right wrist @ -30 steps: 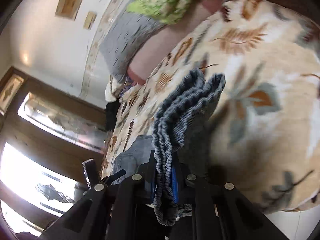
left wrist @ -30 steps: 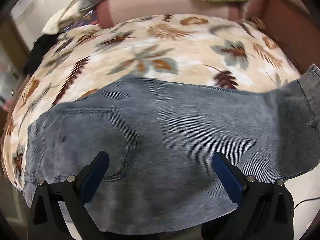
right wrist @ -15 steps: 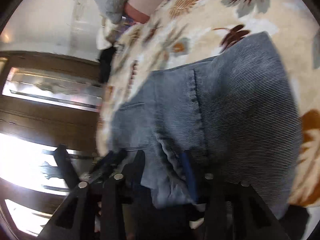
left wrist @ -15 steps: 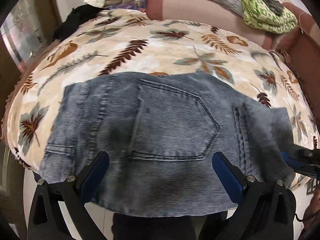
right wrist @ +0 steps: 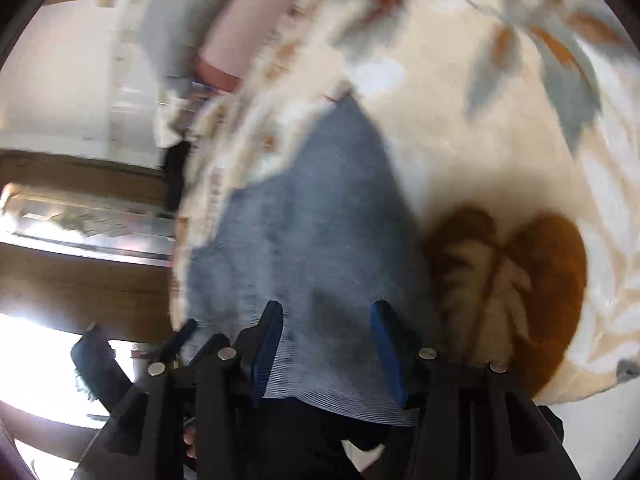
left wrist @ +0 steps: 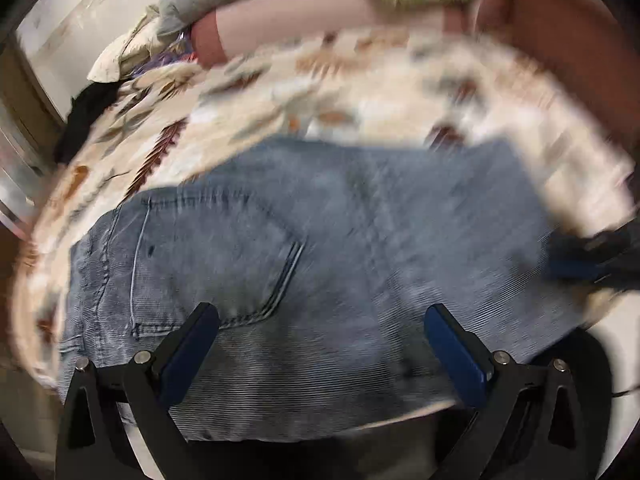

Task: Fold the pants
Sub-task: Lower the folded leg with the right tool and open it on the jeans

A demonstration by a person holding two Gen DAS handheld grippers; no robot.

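We see the pants [left wrist: 320, 264] lying folded on the leaf-print blanket [left wrist: 360, 92] of the bed, filling the middle and lower part of the left wrist frame, their near edge at the lip of the bed. Our worry is that this edge slides off, or that a careless regrip drags only the top layer and skews the fold. The left gripper [left wrist: 320, 344] hovers over the pocket area at lower centre, jaws spread wide, holding nothing. In the right wrist frame the right gripper [right wrist: 328, 344] sits over the pants' end at lower centre, jaws parted and empty; contact with the cloth we cannot tell.
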